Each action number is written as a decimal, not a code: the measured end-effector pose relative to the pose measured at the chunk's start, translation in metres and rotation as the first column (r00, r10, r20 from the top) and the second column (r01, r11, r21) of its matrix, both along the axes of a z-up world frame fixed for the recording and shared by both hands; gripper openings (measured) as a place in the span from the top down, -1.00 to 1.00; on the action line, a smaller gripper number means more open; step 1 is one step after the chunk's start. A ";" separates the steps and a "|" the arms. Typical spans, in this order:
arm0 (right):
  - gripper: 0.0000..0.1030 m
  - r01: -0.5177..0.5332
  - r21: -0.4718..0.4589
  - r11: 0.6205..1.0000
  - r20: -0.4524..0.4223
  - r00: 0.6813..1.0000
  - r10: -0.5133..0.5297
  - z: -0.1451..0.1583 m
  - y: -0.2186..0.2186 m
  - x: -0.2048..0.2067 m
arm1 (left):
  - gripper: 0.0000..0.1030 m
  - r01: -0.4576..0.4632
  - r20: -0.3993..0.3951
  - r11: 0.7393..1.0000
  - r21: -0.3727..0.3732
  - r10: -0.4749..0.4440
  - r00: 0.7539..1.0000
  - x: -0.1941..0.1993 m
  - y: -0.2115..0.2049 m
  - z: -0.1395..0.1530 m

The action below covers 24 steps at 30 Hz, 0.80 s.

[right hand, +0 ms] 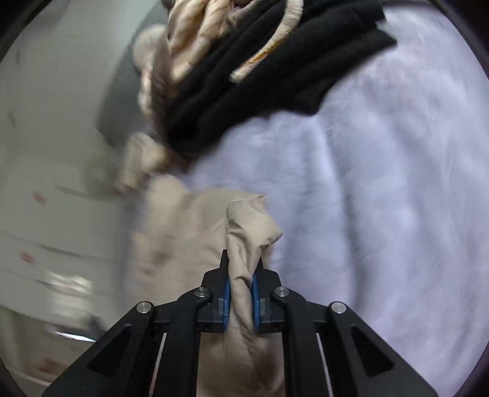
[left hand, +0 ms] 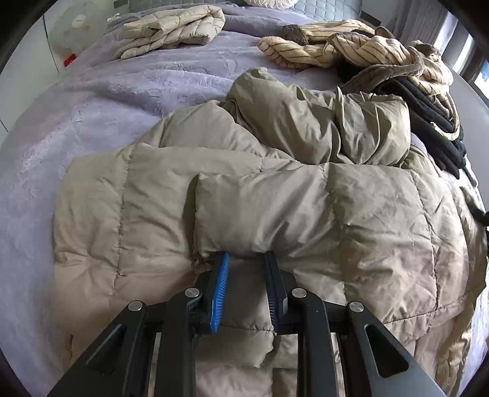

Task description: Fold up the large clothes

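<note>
A large khaki quilted down coat [left hand: 275, 189] lies rumpled on the lilac bedspread [left hand: 76, 122]. My left gripper [left hand: 247, 259] has its jaws set around a puffy folded edge of the coat, fabric filling the gap between the blue pads. My right gripper [right hand: 241, 265] is shut on a bunched edge of the same beige coat [right hand: 244, 232], held above the bedspread [right hand: 382, 183]; this view is blurred.
A folded beige quilted jacket [left hand: 171, 27] lies at the far left of the bed. A heap of striped cream clothes [left hand: 351, 45] and black clothes [left hand: 428, 116] sits at the far right, also in the right wrist view [right hand: 275, 61]. White drawers [right hand: 45, 229] stand beside the bed.
</note>
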State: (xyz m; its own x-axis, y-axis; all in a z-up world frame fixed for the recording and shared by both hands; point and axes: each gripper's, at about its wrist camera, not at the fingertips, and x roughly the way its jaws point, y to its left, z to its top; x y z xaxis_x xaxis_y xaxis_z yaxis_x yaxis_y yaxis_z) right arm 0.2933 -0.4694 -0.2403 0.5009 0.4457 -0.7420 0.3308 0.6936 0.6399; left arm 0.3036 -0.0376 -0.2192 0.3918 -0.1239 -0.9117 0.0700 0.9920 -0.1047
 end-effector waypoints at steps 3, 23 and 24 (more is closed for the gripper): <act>0.77 0.018 -0.069 0.997 -0.056 0.998 -0.022 -0.022 -0.006 0.000 | 0.51 0.031 0.007 1.000 0.003 -0.031 1.000 0.000 -0.013 -0.004; 0.89 -0.140 -0.373 0.917 -0.114 0.988 0.104 0.005 0.069 -0.066 | 0.51 0.059 0.009 0.998 0.012 -0.059 0.998 0.000 -0.015 -0.006; 0.89 -0.107 -0.342 0.934 -0.108 0.991 0.074 -0.003 0.065 -0.065 | 0.51 0.064 0.010 0.998 0.013 -0.064 0.998 0.001 -0.015 -0.006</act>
